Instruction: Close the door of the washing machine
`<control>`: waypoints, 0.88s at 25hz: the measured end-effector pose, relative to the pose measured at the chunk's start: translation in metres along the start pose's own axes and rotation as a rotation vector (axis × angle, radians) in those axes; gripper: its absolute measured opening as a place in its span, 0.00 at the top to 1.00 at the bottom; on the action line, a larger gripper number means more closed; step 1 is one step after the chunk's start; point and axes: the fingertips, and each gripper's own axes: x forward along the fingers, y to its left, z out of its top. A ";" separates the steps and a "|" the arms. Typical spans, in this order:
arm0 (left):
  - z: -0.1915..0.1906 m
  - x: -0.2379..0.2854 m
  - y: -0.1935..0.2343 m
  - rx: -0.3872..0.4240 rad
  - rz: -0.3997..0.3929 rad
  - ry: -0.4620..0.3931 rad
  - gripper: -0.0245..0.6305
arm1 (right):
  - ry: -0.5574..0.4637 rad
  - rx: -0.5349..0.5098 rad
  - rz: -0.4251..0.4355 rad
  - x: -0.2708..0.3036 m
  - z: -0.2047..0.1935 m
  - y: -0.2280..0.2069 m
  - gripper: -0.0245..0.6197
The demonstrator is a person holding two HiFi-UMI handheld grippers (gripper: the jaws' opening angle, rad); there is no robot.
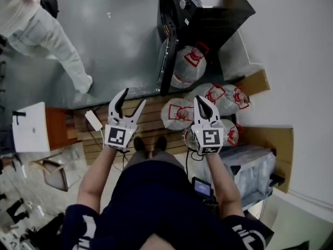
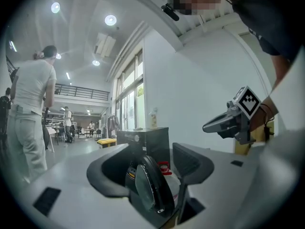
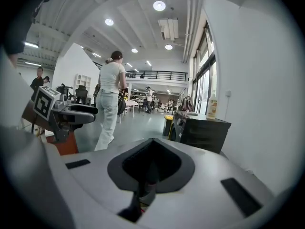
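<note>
**Head view.** The washing machine (image 1: 208, 20) stood on the grey floor against the white wall. Its door (image 1: 167, 51) was swung out and open, with a white sack (image 1: 190, 61) bearing a red label just beside it. More sacks (image 1: 223, 98) lay along the floor's wall edge. The left gripper (image 1: 132, 99) was held level over a wood-slat platform (image 1: 151, 120), its tongs spread wide and empty, well apart from the door. The right gripper (image 1: 202, 101) hovered above the sacks with its tongs pressed together on nothing. A person in white (image 1: 47, 35) stood at the far left of the floor.

**Left gripper view.** The left gripper (image 2: 150, 168) showed both jaws wide apart. The round door (image 2: 150, 185) and the dark machine (image 2: 147, 140) appeared in the gap beyond them, untouched. The right gripper (image 2: 217, 124) hung at the right, and the person in white (image 2: 31, 109) stood at the left.

**Right gripper view.** The right gripper (image 3: 151, 149) showed its jaws meeting at a point, nothing between them. The machine (image 3: 200, 130) stood ahead to the right with a bottle (image 3: 212, 106) on its top edge. The left gripper (image 3: 83, 111) sat at the left.
</note>
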 end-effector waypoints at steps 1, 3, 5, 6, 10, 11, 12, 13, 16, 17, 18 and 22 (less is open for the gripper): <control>-0.001 0.002 -0.002 0.002 -0.006 0.003 0.54 | 0.001 0.001 0.000 0.000 -0.001 -0.001 0.93; -0.006 0.006 -0.005 0.006 -0.017 0.016 0.52 | 0.002 0.004 0.001 0.000 -0.002 -0.002 0.93; -0.012 0.012 -0.009 0.013 -0.032 0.033 0.49 | 0.004 0.004 0.001 0.001 -0.003 -0.004 0.93; -0.016 0.014 -0.011 0.016 -0.041 0.041 0.49 | 0.004 0.003 0.000 0.001 -0.003 -0.004 0.93; -0.031 0.026 -0.021 0.026 -0.078 0.069 0.47 | 0.011 0.004 0.002 0.002 -0.007 -0.005 0.93; -0.035 0.029 -0.024 0.032 -0.084 0.079 0.47 | 0.015 0.004 0.003 0.002 -0.009 -0.005 0.93; -0.041 0.032 -0.026 0.040 -0.090 0.090 0.47 | 0.020 0.004 0.002 0.001 -0.011 -0.005 0.93; -0.047 0.036 -0.029 0.050 -0.096 0.102 0.48 | 0.026 0.004 0.001 0.000 -0.013 -0.006 0.93; -0.067 0.047 -0.042 0.074 -0.126 0.143 0.48 | 0.038 0.005 -0.001 -0.002 -0.020 -0.006 0.93; -0.075 0.052 -0.047 0.076 -0.137 0.159 0.48 | 0.044 0.006 -0.003 -0.003 -0.023 -0.006 0.93; -0.084 0.057 -0.052 0.075 -0.147 0.175 0.48 | 0.051 0.008 -0.004 -0.004 -0.027 -0.007 0.93; -0.120 0.078 -0.070 0.059 -0.170 0.231 0.48 | 0.074 0.020 -0.009 -0.007 -0.039 -0.010 0.93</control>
